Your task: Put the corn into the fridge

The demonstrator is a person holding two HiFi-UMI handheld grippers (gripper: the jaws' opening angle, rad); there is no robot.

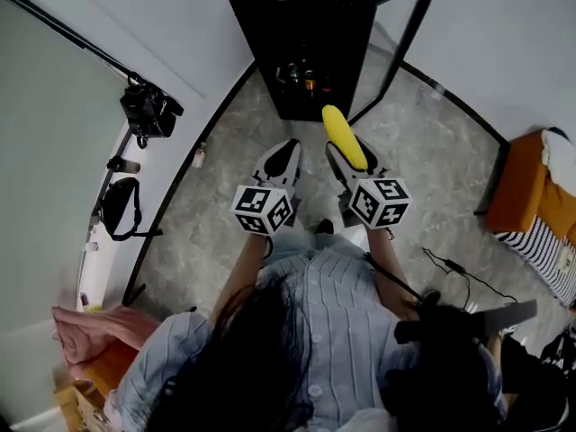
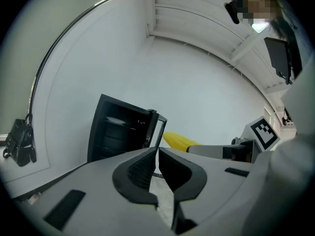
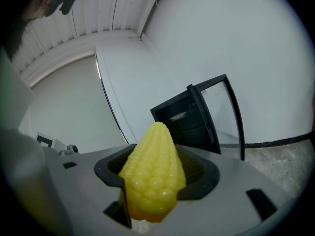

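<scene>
Yellow and knobbly, the corn cob (image 1: 345, 137) is clamped lengthwise between the jaws of the right gripper (image 1: 354, 160). Its tapered tip sticks out ahead of them and points towards the small black fridge (image 1: 301, 25). The pads press on the cob's thicker part from both sides, so the jaws stand wide around it. The corn hangs in the air above the grey stone floor (image 1: 216, 205), in front of the fridge's open front and outside it.

The fridge's glass door (image 1: 407, 39) is swung open to the right in the head view, and a few bottles (image 1: 301, 77) show inside. The left gripper (image 1: 284, 154) is just beside the right one and points the same way. Its jaws are drawn together to a thin slit with nothing between them. A black camera (image 1: 149, 108) sits at the left by the wall, and an orange seat (image 1: 520, 192) with a striped cloth is at the right.
</scene>
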